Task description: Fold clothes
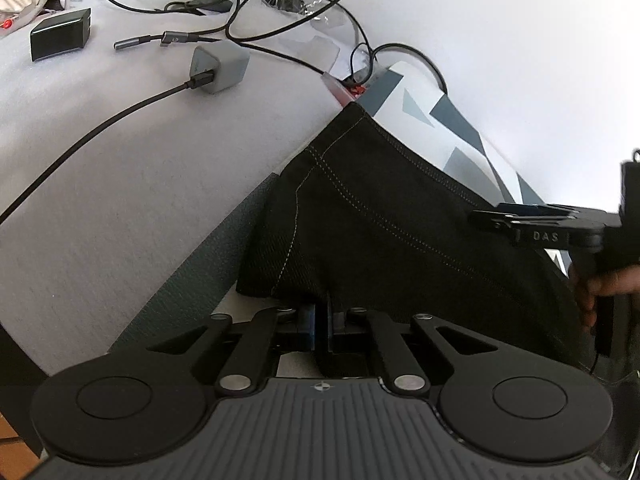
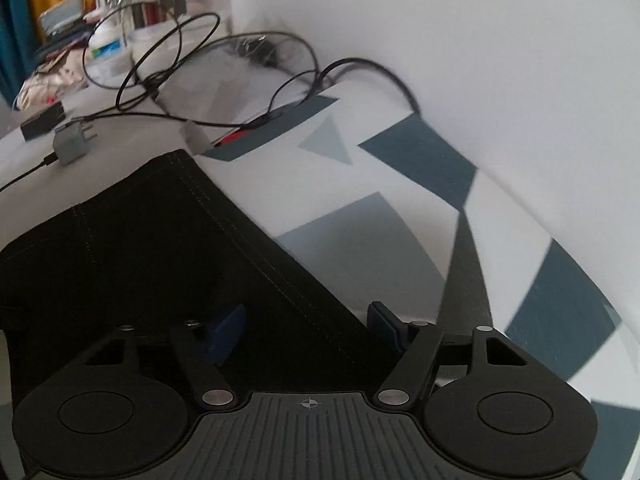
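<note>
Black jeans (image 1: 400, 220) with light stitching lie folded on a white and blue-grey patterned cloth (image 1: 452, 132). My left gripper (image 1: 321, 320) is shut on the near edge of the jeans, its jaws pressed together on the fabric. My right gripper (image 2: 308, 330) is open, its blue pads (image 2: 226, 332) spread either side of the jeans' edge (image 2: 256, 264), just over the fabric. The right gripper also shows at the right of the left wrist view (image 1: 540, 224), held by a hand.
A grey charger block (image 1: 220, 66) with a black cable (image 1: 92, 136), a black box (image 1: 60, 38) and looped cables (image 1: 280, 12) lie on the pale surface to the left. A white wall (image 2: 480, 60) runs close behind the cloth. Boxes and clutter sit far left.
</note>
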`<action>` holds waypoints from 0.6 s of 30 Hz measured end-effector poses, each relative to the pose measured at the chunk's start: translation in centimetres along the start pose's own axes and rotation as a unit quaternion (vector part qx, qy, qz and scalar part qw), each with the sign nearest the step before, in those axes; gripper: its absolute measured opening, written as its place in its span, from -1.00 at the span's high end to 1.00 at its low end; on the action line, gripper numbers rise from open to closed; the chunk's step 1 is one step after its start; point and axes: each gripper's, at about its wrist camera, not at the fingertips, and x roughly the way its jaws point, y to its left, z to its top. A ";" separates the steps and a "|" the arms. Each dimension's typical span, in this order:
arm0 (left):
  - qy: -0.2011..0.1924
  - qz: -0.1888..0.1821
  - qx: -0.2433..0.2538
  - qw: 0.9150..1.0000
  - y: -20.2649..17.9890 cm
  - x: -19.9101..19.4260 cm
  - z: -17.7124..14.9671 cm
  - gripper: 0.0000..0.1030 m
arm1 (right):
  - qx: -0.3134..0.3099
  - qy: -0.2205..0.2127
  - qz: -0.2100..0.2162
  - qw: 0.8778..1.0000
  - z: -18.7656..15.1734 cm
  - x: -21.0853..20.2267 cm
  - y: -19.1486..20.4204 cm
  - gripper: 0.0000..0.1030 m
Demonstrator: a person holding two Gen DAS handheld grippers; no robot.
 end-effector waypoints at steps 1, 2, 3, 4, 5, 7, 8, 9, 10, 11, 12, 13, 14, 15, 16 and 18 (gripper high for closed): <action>-0.013 0.003 0.011 1.000 -0.2 -0.3 -0.1 0.92 | -0.005 0.003 0.006 1.000 0.4 0.0 0.1 0.18; -0.032 0.008 0.030 0.999 -0.6 -0.8 -0.2 0.92 | -0.011 0.006 0.012 1.000 0.8 -0.1 0.2 0.46; -0.051 0.010 0.051 0.997 -1.1 -1.4 -0.2 0.92 | -0.002 0.015 0.029 0.999 1.2 -0.4 0.5 0.88; -0.069 0.009 0.069 0.995 -1.6 -1.9 -0.2 0.93 | 0.010 0.026 0.033 0.999 1.5 -0.5 0.8 0.89; -0.081 0.004 0.078 0.994 -2.0 -2.4 -0.1 0.93 | -0.005 0.027 0.021 0.999 1.5 -0.7 1.7 0.89; -0.101 -0.005 0.089 0.991 -2.3 -3.0 0.5 0.93 | -0.021 0.016 0.000 1.000 1.2 -1.1 3.1 0.90; -0.110 -0.010 0.093 0.990 -2.4 -3.3 0.9 0.93 | -0.017 0.010 -0.008 1.000 1.1 -1.3 3.5 0.91; -0.119 -0.012 0.095 0.988 -2.5 -3.6 1.4 0.93 | -0.001 -0.003 -0.016 1.000 1.3 -1.6 3.6 0.91; -0.130 -0.011 0.096 0.987 -2.4 -3.8 2.0 0.93 | 0.013 -0.023 -0.024 0.999 1.9 -2.3 3.5 0.91; -0.144 -0.009 0.097 0.985 -2.2 -4.2 2.7 0.93 | 0.028 -0.043 -0.031 0.998 2.4 -2.9 3.4 0.91; -0.158 -0.007 0.099 0.982 -2.1 -4.6 3.4 0.93 | 0.041 -0.067 -0.035 0.996 3.3 -3.6 3.3 0.91; -0.174 -0.005 0.101 0.980 -1.9 -5.1 4.1 0.93 | 0.054 -0.090 -0.040 0.994 4.2 -4.4 3.2 0.91; -0.194 -0.004 0.105 0.975 -1.7 -5.7 5.0 0.93 | 0.064 -0.116 -0.042 0.990 5.2 -5.3 3.2 0.91; -0.212 -0.004 0.111 0.971 -1.7 -6.4 5.7 0.93 | 0.071 -0.138 -0.043 0.987 6.2 -6.0 3.3 0.91; -0.230 -0.003 0.117 0.966 -1.7 -7.1 6.5 0.93 | 0.074 -0.157 -0.042 0.984 7.2 -6.7 3.6 0.91; -0.271 -0.003 0.130 0.954 -1.6 -8.8 7.9 0.93 | 0.080 -0.196 -0.040 0.977 9.2 -8.1 4.3 0.91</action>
